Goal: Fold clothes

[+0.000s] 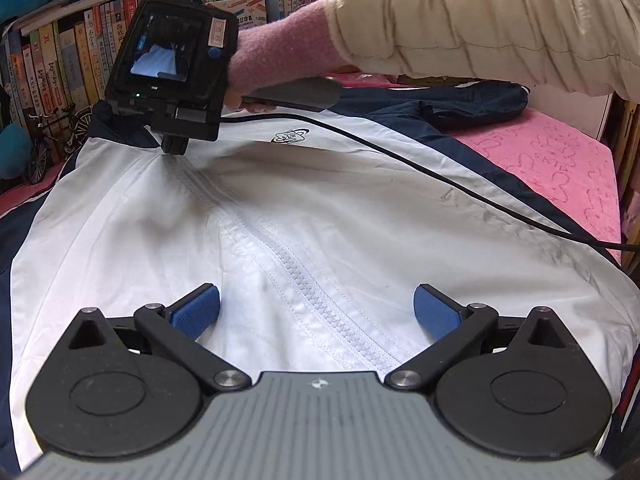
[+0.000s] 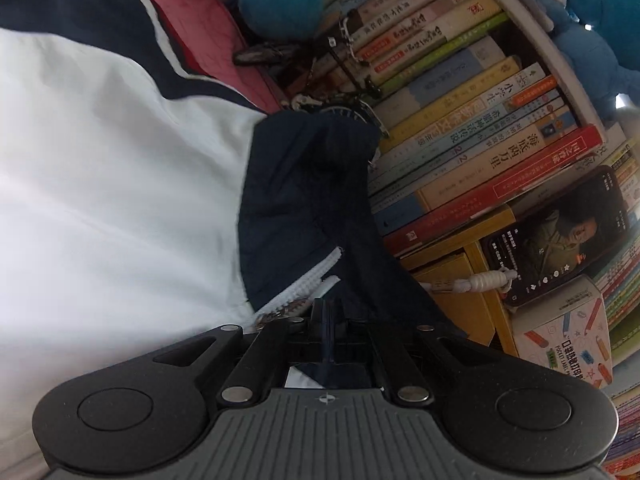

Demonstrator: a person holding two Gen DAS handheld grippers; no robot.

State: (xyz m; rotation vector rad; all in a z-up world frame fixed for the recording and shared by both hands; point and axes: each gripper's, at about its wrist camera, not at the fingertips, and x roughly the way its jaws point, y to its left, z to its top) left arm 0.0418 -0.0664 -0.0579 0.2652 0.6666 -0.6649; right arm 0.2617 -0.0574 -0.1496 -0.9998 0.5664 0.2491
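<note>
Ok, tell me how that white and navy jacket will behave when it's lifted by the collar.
The jacket is probably floppy: thin cloth, already creased and sagging on the bed. It looks light and may drape below the right gripper, shut on the collar. The smooth fabric could slip.

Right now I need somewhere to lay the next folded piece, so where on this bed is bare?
Free: the pink blanket, between the jacket's navy edge and the bed's far side, crossed only by the black cable. Crowded: the collar end, where the right tool pinches cloth beside the books and the model bicycle.
</note>
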